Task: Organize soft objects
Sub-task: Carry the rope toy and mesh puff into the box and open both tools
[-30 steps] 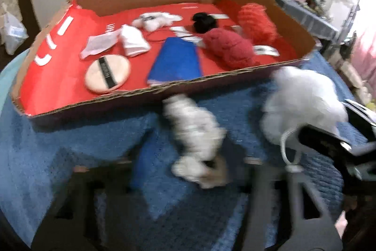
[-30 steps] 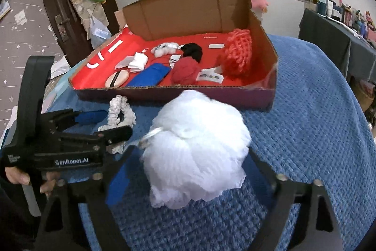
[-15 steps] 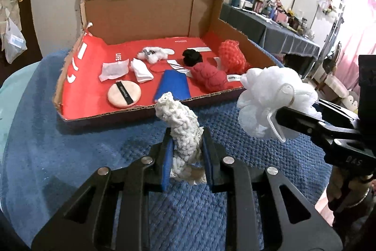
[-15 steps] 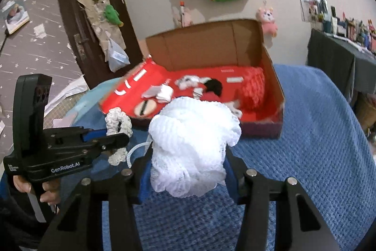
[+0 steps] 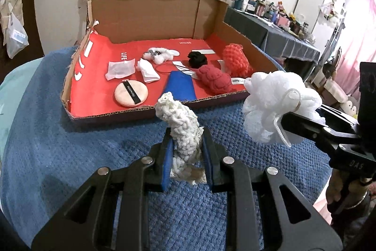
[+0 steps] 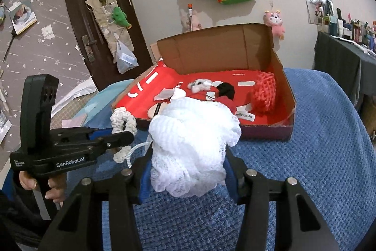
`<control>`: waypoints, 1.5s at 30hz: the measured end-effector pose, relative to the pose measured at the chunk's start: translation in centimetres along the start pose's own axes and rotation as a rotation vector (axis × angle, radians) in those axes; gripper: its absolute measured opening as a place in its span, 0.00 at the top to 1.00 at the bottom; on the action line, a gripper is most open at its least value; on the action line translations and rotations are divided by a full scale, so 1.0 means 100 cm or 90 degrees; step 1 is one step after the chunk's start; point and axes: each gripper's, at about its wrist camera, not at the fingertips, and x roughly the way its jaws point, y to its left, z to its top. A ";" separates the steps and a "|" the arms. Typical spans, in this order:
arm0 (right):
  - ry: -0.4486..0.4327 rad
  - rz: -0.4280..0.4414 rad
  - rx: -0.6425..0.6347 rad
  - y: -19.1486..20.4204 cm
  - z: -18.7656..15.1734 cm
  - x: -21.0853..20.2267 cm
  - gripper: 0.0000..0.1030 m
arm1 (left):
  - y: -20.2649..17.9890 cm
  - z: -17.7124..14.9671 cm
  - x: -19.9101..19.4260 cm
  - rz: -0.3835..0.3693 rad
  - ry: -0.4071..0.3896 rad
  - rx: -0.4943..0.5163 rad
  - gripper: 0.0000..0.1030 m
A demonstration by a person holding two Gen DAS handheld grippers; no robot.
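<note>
Lifted clear of the blanket [image 5: 70,157] since the earlier frame, left gripper [image 5: 186,152] pinching the upright scrunchie [image 5: 183,126] and right gripper [image 6: 188,168] pinching the pouf [image 6: 192,145], both face the box [image 5: 152,15] straight ahead beyond the jaws.

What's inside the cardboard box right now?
In the box: a powder puff, blue cloth, two red knits, a black scrunchie, white cloths and tags. Anything beneath them is hidden.

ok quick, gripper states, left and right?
Left gripper: closed on the cream knitted scrunchie.
Right gripper: closed on the white mesh bath pouf.
</note>
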 end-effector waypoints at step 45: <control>0.252 -0.206 -0.025 -0.088 0.182 0.241 0.46 | 0.093 0.187 0.212 0.153 0.204 -0.001 0.79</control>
